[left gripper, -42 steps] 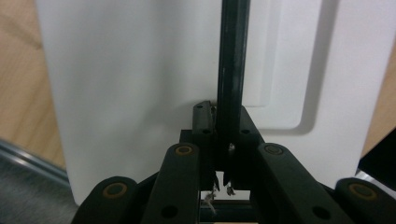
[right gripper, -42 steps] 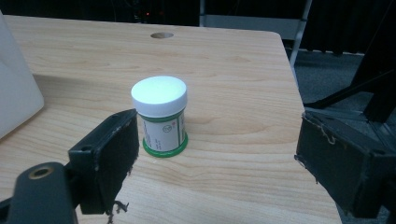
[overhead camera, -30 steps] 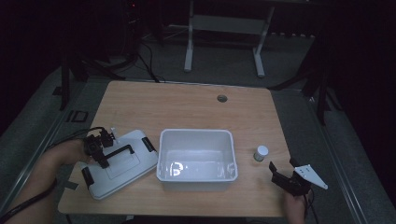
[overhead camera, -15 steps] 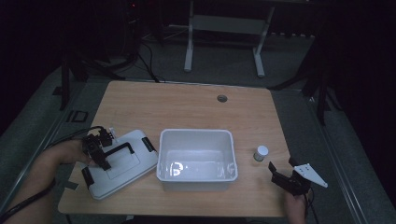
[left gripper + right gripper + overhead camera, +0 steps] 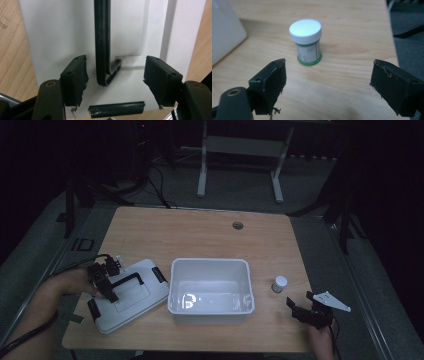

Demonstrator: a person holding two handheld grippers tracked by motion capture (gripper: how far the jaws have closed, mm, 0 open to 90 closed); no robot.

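Your left gripper [image 5: 113, 82] hangs over the flat white plastic lid [image 5: 131, 295], jaws wide astride its black handle [image 5: 102, 42]; your right gripper [image 5: 328, 85], jaws wide, faces the small white-capped jar [image 5: 307, 41].

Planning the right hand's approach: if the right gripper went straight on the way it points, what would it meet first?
Probably the small white-capped jar, standing upright on the table ahead of the right gripper, whose jaws are open; nothing lies between them.
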